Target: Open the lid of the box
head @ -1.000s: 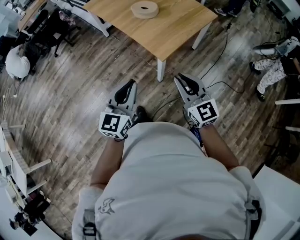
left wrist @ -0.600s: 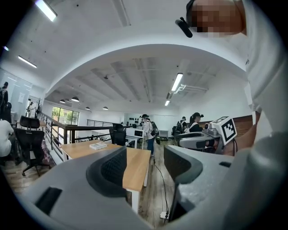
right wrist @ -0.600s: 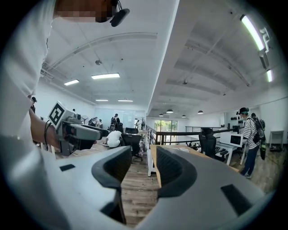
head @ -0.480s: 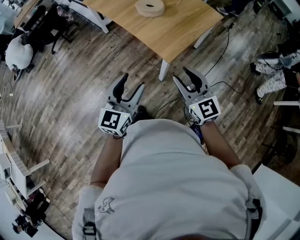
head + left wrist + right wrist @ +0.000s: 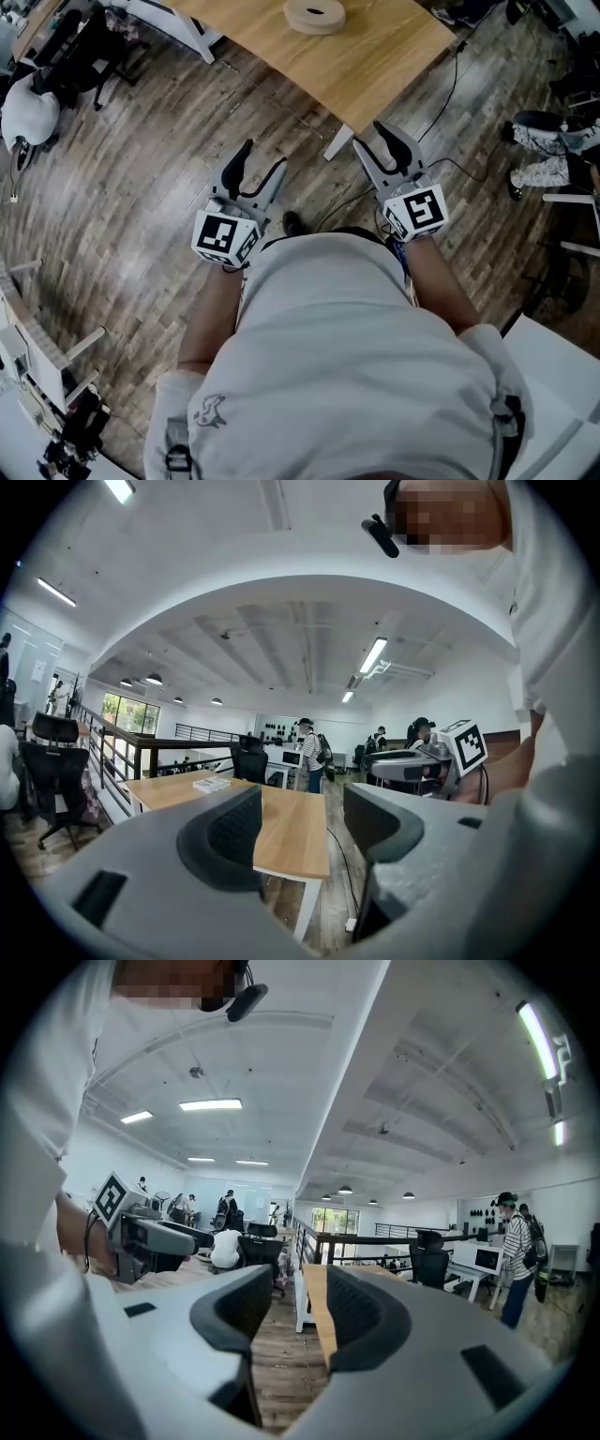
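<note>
Both grippers have gone from jaws together a second ago to jaws apart, and both sit a little farther forward, closer to the table corner than before. The person is walking up with the tools made ready; nothing has been touched yet.

Nearest the camera is the shirt (image 5: pixel 337 356), with a small figure logo (image 5: pixel 208 410) near its hem; no lettering on it can be read. Just ahead, the left gripper (image 5: pixel 264 159) has its fingers spread with only floor (image 5: pixel 141 187) showing between them, and its own view confirms an empty gap. The right gripper (image 5: pixel 375 141) is likewise spread and empty, its tips just short of the table (image 5: pixel 375 56). Each carries a cube, the left cube (image 5: pixel 225 239) and the right cube (image 5: pixel 419 214), bearing black-and-white square markers, which are patterns and not words.

Farther on, a black cable (image 5: pixel 441 103) trails across the floor past the table leg. At the far side of the tabletop sits a low round wooden thing with a hole in its top, most likely the box (image 5: pixel 315 16). It is well apart from both grippers, and its lid appears to be on. No label or brand shows on it.

So the task seems to be at its approach stage: the grippers need to close the distance before the lid can be taken.
</note>
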`<state>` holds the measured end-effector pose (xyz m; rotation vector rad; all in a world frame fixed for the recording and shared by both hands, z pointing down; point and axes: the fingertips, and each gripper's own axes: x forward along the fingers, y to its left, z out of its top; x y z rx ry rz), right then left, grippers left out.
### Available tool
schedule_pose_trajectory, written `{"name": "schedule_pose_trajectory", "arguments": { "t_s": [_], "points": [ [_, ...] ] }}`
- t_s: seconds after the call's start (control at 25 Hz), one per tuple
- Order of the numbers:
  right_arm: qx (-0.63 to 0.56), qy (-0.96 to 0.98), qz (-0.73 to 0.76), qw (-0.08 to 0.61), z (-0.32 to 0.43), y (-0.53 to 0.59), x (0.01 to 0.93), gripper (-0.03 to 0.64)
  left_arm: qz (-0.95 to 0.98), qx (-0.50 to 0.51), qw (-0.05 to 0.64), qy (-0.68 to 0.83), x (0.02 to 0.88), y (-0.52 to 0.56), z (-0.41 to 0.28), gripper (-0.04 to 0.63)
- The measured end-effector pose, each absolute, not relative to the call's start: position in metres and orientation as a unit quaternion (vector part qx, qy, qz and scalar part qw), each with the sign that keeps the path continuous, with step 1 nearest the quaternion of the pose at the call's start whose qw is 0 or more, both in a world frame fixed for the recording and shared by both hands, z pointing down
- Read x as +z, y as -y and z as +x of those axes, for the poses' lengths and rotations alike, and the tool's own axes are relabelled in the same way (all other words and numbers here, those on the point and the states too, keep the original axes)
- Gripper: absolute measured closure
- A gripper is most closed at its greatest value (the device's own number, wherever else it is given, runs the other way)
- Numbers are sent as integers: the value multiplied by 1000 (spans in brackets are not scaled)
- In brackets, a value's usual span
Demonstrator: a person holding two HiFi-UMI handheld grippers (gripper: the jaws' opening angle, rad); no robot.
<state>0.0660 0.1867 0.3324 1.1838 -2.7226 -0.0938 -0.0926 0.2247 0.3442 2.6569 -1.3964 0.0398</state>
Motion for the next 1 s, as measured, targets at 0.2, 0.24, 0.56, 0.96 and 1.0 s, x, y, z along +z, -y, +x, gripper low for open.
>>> {"name": "schedule_pose_trajectory", "arguments": {
  "t_s": [0.2,0.24,0.56,0.96,1.0],
  "points": [
    [-33,909,407,87,48,-174,329,426,885,15,74,459,346,-214,-116,327],
    [-34,909,406,88,45,-172,329,426,886,16,74,458,347,-213,-118,327],
    [-30,911,403,85,44,-147,338,426,883,20,70,464,349,-194,-124,321],
    [-22,916,396,69,48,-79,345,426,884,42,69,461,357,-129,-115,318],
    [-20,916,394,70,51,-70,347,426,884,42,71,460,358,-120,-111,316]
  ]
}}
